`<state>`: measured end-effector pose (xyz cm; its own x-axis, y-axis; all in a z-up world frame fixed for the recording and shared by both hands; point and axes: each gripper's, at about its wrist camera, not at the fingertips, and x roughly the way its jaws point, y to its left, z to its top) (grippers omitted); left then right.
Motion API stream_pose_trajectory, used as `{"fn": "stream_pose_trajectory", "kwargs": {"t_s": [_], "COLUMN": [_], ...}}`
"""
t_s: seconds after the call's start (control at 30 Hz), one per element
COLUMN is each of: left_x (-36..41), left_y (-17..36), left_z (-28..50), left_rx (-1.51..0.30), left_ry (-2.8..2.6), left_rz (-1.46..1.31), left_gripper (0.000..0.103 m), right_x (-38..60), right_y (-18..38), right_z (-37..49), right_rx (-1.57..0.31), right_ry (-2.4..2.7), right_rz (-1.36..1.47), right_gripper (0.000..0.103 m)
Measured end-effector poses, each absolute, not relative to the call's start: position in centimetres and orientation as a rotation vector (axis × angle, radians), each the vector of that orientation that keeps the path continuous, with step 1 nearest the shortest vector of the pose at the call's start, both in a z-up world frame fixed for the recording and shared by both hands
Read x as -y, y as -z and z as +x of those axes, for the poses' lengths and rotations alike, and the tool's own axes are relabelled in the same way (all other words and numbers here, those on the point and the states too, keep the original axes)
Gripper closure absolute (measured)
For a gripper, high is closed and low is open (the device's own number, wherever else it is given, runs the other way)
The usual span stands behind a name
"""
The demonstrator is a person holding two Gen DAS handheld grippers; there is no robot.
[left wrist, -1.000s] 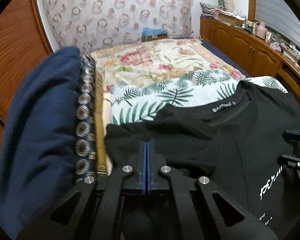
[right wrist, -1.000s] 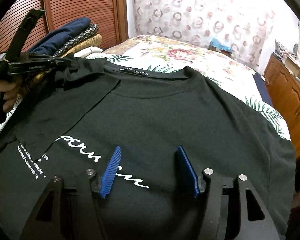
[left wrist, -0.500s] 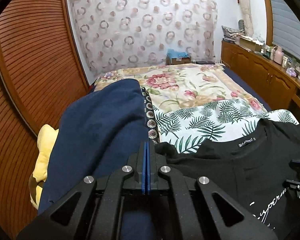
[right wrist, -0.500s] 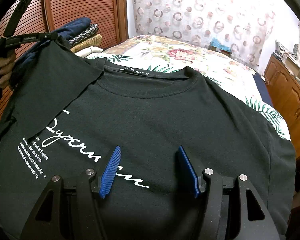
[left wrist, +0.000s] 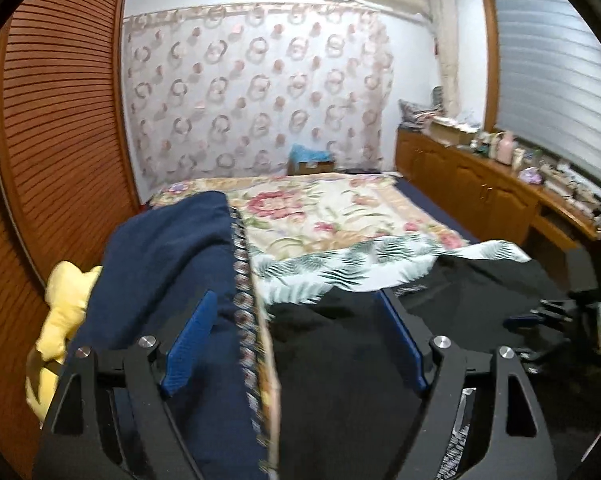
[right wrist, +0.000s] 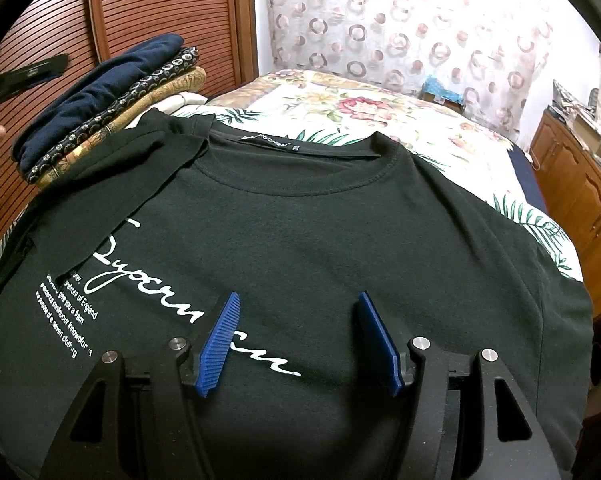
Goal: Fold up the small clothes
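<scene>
A black T-shirt (right wrist: 320, 232) with white script lies face up on the bed, collar at the far side. Its left sleeve (right wrist: 140, 176) is folded in over the chest. My right gripper (right wrist: 298, 340) is open and empty, hovering over the shirt's lower chest. My left gripper (left wrist: 296, 344) is open and empty, above the shirt's left edge (left wrist: 340, 352) and the stack of clothes. In the right wrist view the left gripper (right wrist: 24, 76) shows blurred at the far left. The right gripper (left wrist: 548, 320) shows at the right edge of the left wrist view.
A stack of folded clothes (right wrist: 100, 108), navy on top (left wrist: 164, 272), sits left of the shirt beside a wooden slatted door (left wrist: 56, 120). A yellow cloth (left wrist: 60, 312) lies by it. The bed has a leaf sheet (left wrist: 340, 268) and floral cover (left wrist: 320, 212). Wooden cabinets (left wrist: 480, 196) line the right.
My left gripper has opened and let go of the sleeve, which now lies folded over the chest. The left gripper has lifted and drawn back left. The right gripper has not moved.
</scene>
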<state>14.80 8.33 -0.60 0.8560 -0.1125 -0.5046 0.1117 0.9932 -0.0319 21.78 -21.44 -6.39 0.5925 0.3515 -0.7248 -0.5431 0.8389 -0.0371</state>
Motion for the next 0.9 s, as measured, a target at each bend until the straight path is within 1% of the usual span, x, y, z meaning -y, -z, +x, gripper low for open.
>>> {"fn": "stream_pose_trajectory", "kwargs": {"t_s": [0.37, 0.73, 0.9], "left_x": [-4.8, -2.1, -0.7], "left_y": [2.3, 2.6, 3.1], "left_z": [11.5, 9.4, 9.1], "left_rx": [-0.566, -0.560, -0.569], "left_ry": [0.185, 0.212, 0.234], "left_rz": [0.005, 0.017, 0.013], "left_gripper": [0.022, 0.022, 0.022], "right_x": [22.3, 28.8, 32.8], "right_y": [5.8, -0.4, -2.0], "right_z": [21.3, 15.3, 12.5], "right_rx": [-0.752, -0.592, -0.549], "right_ry": [-0.520, -0.493, -0.423], "right_rz": [-0.229, -0.161, -0.143], "right_gripper": [0.039, 0.039, 0.039]}}
